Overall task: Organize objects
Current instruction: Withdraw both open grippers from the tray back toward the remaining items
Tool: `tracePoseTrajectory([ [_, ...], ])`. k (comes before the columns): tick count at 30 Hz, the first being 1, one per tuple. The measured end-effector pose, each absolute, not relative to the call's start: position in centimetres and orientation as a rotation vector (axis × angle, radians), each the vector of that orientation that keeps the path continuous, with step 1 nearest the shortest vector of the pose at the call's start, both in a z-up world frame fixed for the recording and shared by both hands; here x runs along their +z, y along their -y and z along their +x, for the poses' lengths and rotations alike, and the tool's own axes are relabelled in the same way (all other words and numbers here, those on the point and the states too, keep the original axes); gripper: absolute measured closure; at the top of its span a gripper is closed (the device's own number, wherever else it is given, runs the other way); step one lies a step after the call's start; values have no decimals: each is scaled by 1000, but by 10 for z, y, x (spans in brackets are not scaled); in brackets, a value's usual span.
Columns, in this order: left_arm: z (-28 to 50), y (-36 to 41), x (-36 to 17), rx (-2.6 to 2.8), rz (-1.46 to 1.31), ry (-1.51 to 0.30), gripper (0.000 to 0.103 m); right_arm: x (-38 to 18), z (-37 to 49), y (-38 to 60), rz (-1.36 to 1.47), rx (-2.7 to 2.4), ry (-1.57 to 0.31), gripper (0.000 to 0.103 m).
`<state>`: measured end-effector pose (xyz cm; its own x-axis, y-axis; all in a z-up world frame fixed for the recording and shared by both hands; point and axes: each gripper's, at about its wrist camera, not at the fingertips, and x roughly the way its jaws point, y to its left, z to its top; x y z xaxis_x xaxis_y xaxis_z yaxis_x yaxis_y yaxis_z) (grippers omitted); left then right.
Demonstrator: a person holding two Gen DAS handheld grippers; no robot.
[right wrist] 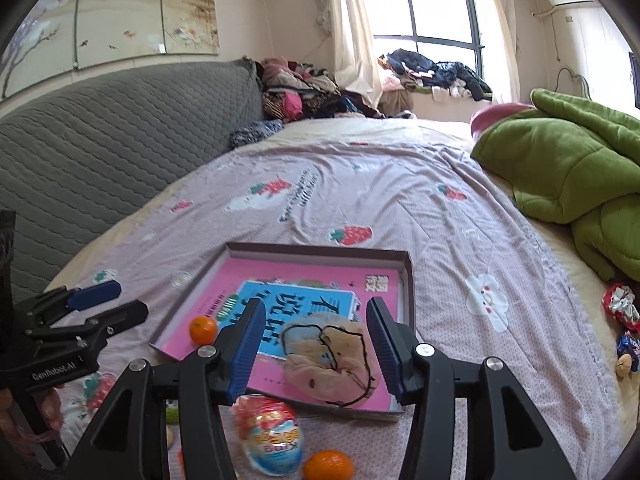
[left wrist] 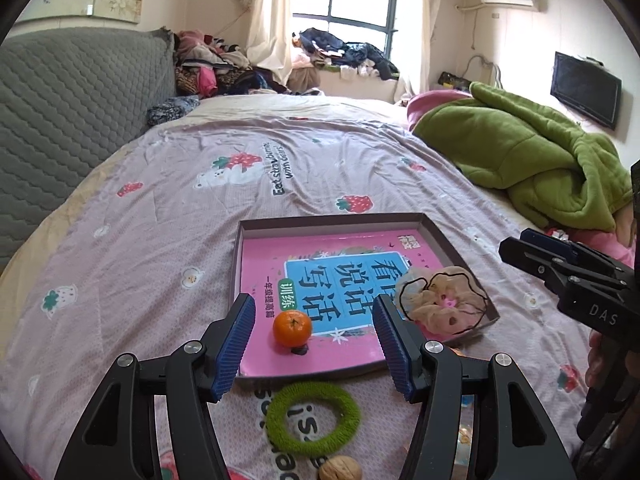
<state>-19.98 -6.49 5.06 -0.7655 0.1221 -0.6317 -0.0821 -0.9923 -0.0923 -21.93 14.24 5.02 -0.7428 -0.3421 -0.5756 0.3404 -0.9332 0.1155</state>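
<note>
I see shallow box (left wrist: 440, 236) on bed, tangerine (left wrist: 292, 328) and frilly scrunchie (left wrist: 444, 300) inside near front edge; left gripper (left wrist: 316, 344) and right gripper (right wrist: 316, 348) both gaping, empty, above it; green ring (left wrist: 312, 416), walnut (left wrist: 340, 470) in front of box; risk: low rim snags fingers, tangerine rolls; open sheet beyond box

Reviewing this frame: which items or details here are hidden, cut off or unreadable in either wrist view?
- Brown walnut: left wrist view, cut off by the bottom edge.
- Second orange tangerine: right wrist view, cut by the bottom edge.
- Pink book in the shallow cardboard tray: its title is partly covered by the beige frilly scrunchie.
- Small colourful items: right wrist view, too distorted at the right edge to identify.
- Egg-shaped snack pack: label blurred.
</note>
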Motion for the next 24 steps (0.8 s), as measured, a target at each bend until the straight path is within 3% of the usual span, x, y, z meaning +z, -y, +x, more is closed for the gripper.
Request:
tracePoseTrajectory([
  [24, -145, 61, 61, 2858, -1003, 94, 40, 86, -156, -158, 715, -2650, 62, 50],
])
